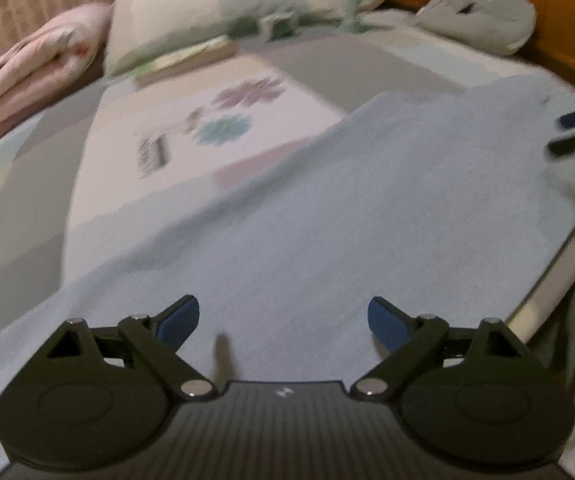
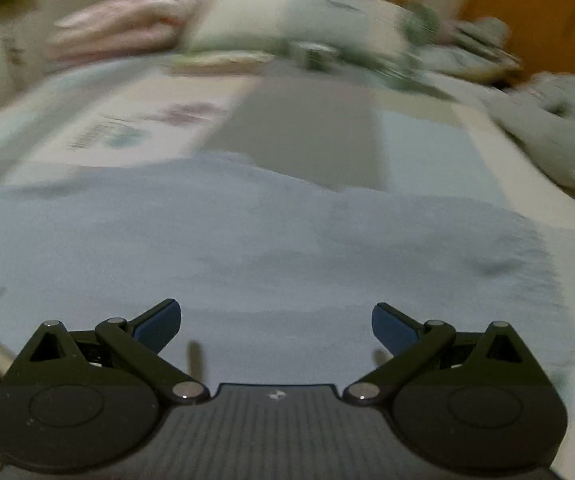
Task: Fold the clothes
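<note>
- The left gripper (image 1: 283, 320) has its jaws spread wide with nothing between them, just hanging over the cloth.
- Same deal with the right gripper (image 2: 276, 322): jaws wide apart, empty, blue pads on the inside of both fingers.
- The thing being folded is a light blue garment (image 1: 327, 208), spread pretty flat across the near part of the bed. In the right wrist view it fills the whole lower half of the picture (image 2: 247, 248), with a fuzzy, uneven far edge.
- Under it is a patchwork bedspread (image 1: 327, 72) in grey, pale blue and cream blocks, one block with a flower print (image 1: 223, 120).
- At the far end of the bed there's a pale green pillow (image 1: 207, 12) and a pink folded blanket (image 1: 35, 68) off to the left of it.
- A round grey-green cushion (image 1: 483, 16) sits in the far right corner against an orange wooden bed frame (image 1: 567, 8).
- In the left wrist view you can catch the tips of the other gripper at the right edge, over the far right side of the garment.
- Both views are kinda blurry, the right one more so, so small stuff near the pillow is impossible to make out.
</note>
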The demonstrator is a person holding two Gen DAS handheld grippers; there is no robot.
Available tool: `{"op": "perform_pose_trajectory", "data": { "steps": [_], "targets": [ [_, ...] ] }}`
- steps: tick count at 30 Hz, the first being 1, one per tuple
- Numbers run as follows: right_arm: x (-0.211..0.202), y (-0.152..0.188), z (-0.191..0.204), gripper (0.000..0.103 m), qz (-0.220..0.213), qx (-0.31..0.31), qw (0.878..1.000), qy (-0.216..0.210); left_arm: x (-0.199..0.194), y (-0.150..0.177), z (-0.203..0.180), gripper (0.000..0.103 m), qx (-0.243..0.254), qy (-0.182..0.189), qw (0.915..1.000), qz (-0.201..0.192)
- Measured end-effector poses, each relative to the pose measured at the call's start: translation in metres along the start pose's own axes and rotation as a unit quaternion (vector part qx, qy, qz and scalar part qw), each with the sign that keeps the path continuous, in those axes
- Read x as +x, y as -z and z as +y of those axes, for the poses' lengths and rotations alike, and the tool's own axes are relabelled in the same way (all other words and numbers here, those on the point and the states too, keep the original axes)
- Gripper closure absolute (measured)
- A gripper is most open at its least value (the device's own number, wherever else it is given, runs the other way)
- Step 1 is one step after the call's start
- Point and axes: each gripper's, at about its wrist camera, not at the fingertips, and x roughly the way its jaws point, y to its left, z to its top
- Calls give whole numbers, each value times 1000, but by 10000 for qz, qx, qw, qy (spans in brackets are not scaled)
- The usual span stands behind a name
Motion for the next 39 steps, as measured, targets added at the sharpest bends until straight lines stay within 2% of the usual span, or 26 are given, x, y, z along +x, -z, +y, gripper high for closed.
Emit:
{"op": "perform_pose_trajectory", "data": {
  "steps": [1,4,7,10,13,17,18,21,24,26,28,30,32,35,39],
  "targets": [
    [4,1,11,0,-11,-69,10000,-58,3,-5,-9,12,40,53,10000,-60],
    [30,14,34,0,158,-259,9993,227,19,-11,-30,12,64,193,9998,-48],
    [27,37,35,0,-210,-218,9992,279,31,0,-40,9,183,100,9996,183],
    [15,47,32,0,-322,-294,9987,273,25,16,-26,9,-223,306,9992,157],
    [4,42,30,0,-255,-277,9989,278,18,19,-21,9,-212,234,9991,282],
    [-9,30,11,0,-649,93,9952,732,12,1,-26,11,-39,73,9990,442],
    [-6,30,5,0,-618,196,9945,822,10,-5,-29,11,-2,86,9992,388],
    [15,35,-8,0,-163,222,9929,1158,4,-28,-45,11,-30,582,9982,135],
    [7,40,-13,0,-350,312,9930,1082,4,-52,-72,11,71,1354,9907,-97],
    [-3,40,-18,0,-501,394,9913,1153,7,-66,-92,11,211,1853,9822,-233],
    [-7,42,-24,0,-530,470,9891,1287,14,-78,-120,11,552,2220,9729,-342],
    [-8,46,-32,0,-501,535,9876,1391,25,-84,-143,11,826,2486,9645,-340],
    [-6,49,-39,0,-419,581,9867,1460,43,-89,-160,11,946,2754,9565,-177],
    [-1,55,-43,0,-384,541,9843,1635,61,-82,-162,11,794,2915,9533,47],
    [0,59,-49,0,-432,653,9848,1551,69,-71,-157,11,733,2952,9523,257]
  ]
}}
